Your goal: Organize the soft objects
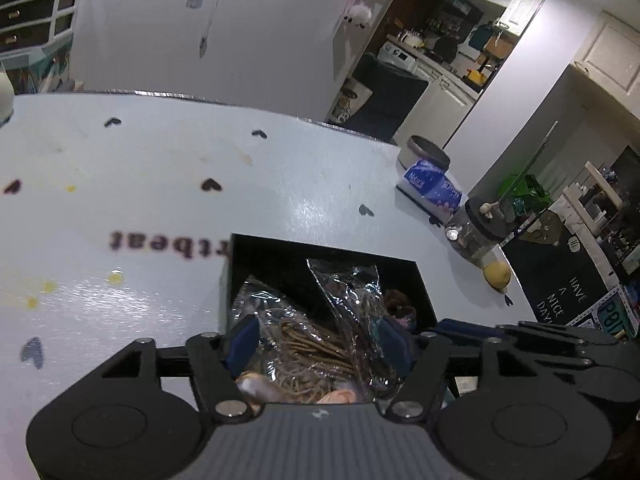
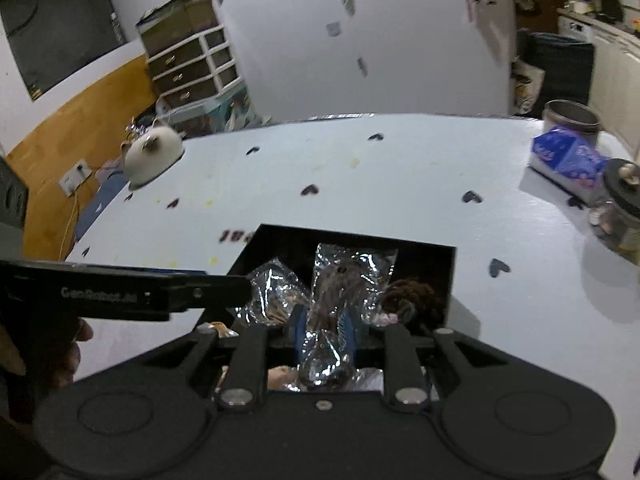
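A black open box (image 1: 240,276) (image 2: 448,276) sits on the white table with clear crinkly plastic bags of soft items inside. My left gripper (image 1: 320,340) is open, its blue pads on either side of a bag of brown cords (image 1: 304,344) at the box's near edge. My right gripper (image 2: 323,330) is shut on a shiny plastic bag with a dark fuzzy item (image 2: 340,280), standing upright in the box. A dark brown fuzzy object (image 2: 412,296) lies at the box's right side. The left gripper's body (image 2: 120,294) shows at the left of the right wrist view.
The white table (image 1: 160,200) has heart prints and yellow stains. A blue tissue pack (image 1: 432,190) (image 2: 568,160), a metal tin (image 1: 426,152), a lidded glass jar (image 1: 476,228) and a yellow object (image 1: 497,274) stand at the right. A white mouse-shaped object (image 2: 154,152) sits far left.
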`<state>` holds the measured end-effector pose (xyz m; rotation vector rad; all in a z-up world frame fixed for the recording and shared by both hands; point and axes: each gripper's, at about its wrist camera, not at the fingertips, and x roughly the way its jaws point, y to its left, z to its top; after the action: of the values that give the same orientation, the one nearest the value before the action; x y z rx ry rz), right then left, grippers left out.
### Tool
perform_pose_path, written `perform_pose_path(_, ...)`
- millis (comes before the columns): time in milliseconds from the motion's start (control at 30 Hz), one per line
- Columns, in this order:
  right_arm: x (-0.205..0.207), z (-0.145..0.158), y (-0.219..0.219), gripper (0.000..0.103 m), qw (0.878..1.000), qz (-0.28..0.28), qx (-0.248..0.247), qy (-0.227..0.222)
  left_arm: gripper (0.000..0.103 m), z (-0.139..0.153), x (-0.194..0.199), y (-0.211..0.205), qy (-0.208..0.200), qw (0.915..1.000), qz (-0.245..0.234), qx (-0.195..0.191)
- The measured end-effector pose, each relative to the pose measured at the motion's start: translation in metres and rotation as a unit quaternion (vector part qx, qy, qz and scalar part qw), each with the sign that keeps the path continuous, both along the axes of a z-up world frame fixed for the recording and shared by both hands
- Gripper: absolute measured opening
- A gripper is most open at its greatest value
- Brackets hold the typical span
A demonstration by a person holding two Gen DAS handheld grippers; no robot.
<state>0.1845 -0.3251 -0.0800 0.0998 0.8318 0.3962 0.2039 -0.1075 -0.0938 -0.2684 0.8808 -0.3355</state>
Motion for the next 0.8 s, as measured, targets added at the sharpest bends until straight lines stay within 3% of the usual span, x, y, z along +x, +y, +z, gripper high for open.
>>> perform_pose_path(167, -0.024, 0.012, 0.005, 0.028, 0.999, -0.027, -0.007, -0.016, 0.087, 0.018, -0.024, 0.015, -0.020, 0.9998, 0.007, 0.006)
perform_pose_path(333, -0.053, 0.025, 0.018, 0.042, 0.998, -0.036, -0.019, -0.045, 0.096, 0.031, -0.050, 0.030, -0.034, 0.9991, 0.014, 0.019)
perform_pose_path(467, -0.076, 0.038, 0.027, 0.047, 0.996, -0.048, -0.023, -0.067, 0.103, 0.042, -0.075, 0.042, -0.051, 0.9980, 0.019, 0.031)
perform_pose_path(800, -0.129, 0.064, 0.041, 0.071, 0.989, -0.086, -0.028, -0.115, 0.103, 0.062, -0.127, 0.072, -0.084, 0.9936, 0.048, 0.057)
